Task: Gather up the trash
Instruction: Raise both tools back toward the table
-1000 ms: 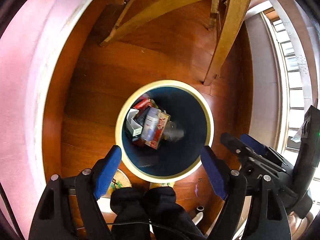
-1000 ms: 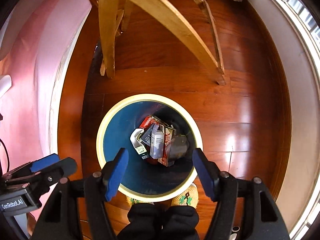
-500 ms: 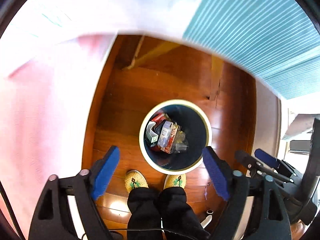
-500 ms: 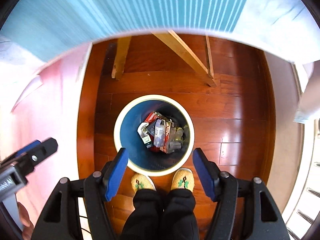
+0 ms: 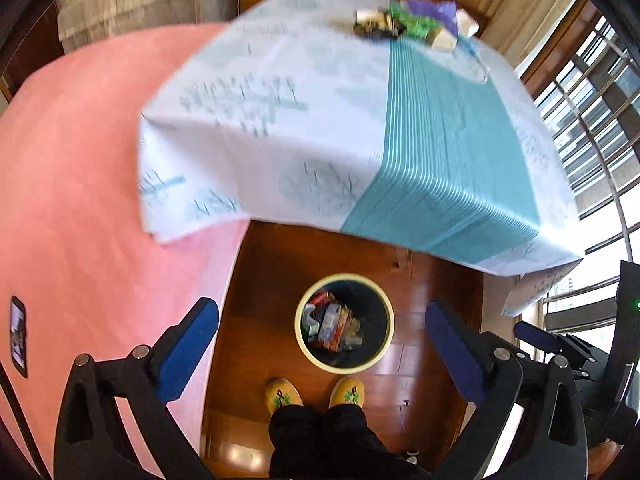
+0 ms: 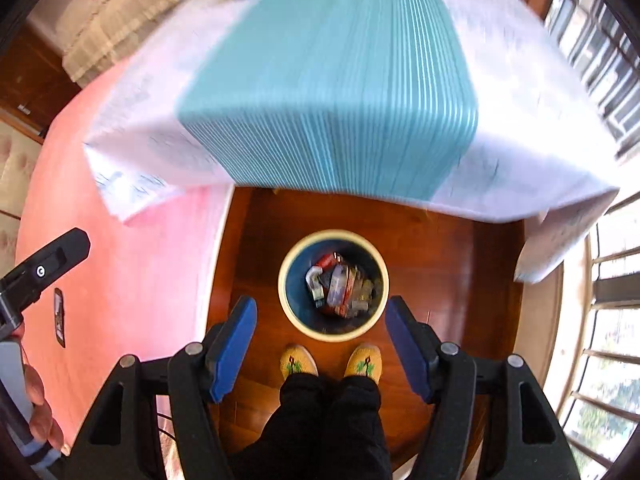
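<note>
both grippers' fingers spread, empty, above bin (image 5: 344,363); only left view shows tabletop trash (image 5: 416,24).

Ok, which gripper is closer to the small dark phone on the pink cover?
Left. The left gripper hangs by the pink cover's edge near the phone; the right gripper is over the bin, farther off.

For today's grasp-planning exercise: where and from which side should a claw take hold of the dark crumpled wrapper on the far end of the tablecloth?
Grip the dark crumpled wrapper by its raised, creased near edge, coming from above and from the table's near side. It lies low on the white-and-teal tablecloth, with green and purple scraps crowding its right, so the left and near sides look freest. Blur hides finer detail.
</note>
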